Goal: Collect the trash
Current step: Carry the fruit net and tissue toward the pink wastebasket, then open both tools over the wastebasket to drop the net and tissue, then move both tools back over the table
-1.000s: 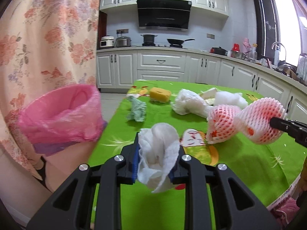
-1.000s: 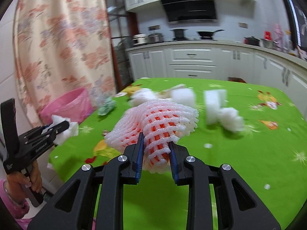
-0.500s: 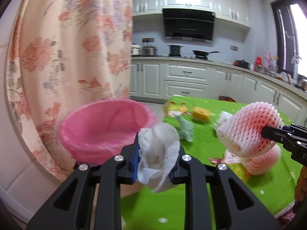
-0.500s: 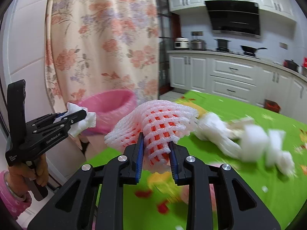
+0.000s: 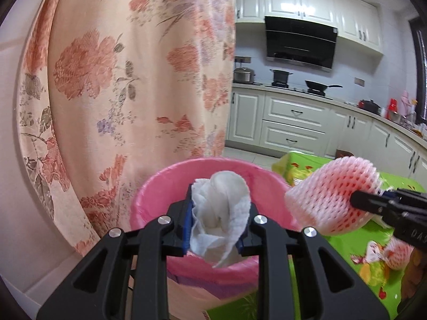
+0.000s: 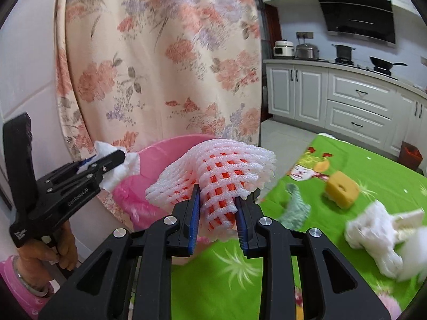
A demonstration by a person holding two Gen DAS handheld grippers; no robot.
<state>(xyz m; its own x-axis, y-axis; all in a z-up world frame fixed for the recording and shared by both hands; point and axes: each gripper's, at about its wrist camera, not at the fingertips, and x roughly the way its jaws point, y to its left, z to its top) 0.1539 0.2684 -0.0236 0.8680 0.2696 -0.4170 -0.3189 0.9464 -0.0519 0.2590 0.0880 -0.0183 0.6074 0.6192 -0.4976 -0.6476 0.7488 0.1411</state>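
My left gripper (image 5: 216, 222) is shut on a crumpled white tissue (image 5: 220, 213) and holds it over the mouth of the pink-lined trash bin (image 5: 160, 186). My right gripper (image 6: 217, 213) is shut on a pink foam fruit net (image 6: 221, 168), held just right of the bin (image 6: 160, 152) at the table's edge. The right gripper and its net also show in the left wrist view (image 5: 333, 197). The left gripper with the tissue shows in the right wrist view (image 6: 117, 160).
A floral curtain (image 5: 133, 66) hangs right behind the bin. On the green tablecloth (image 6: 360, 176) lie a yellow sponge (image 6: 341, 189), a green wad (image 6: 296, 208), white crumpled paper (image 6: 373, 232) and another foam net (image 5: 397, 253). Kitchen cabinets stand at the back.
Both grippers swung left from over the table toward the bin. The left gripper now hangs above the bin's opening; the right one sits beside it. Both keep their hold.
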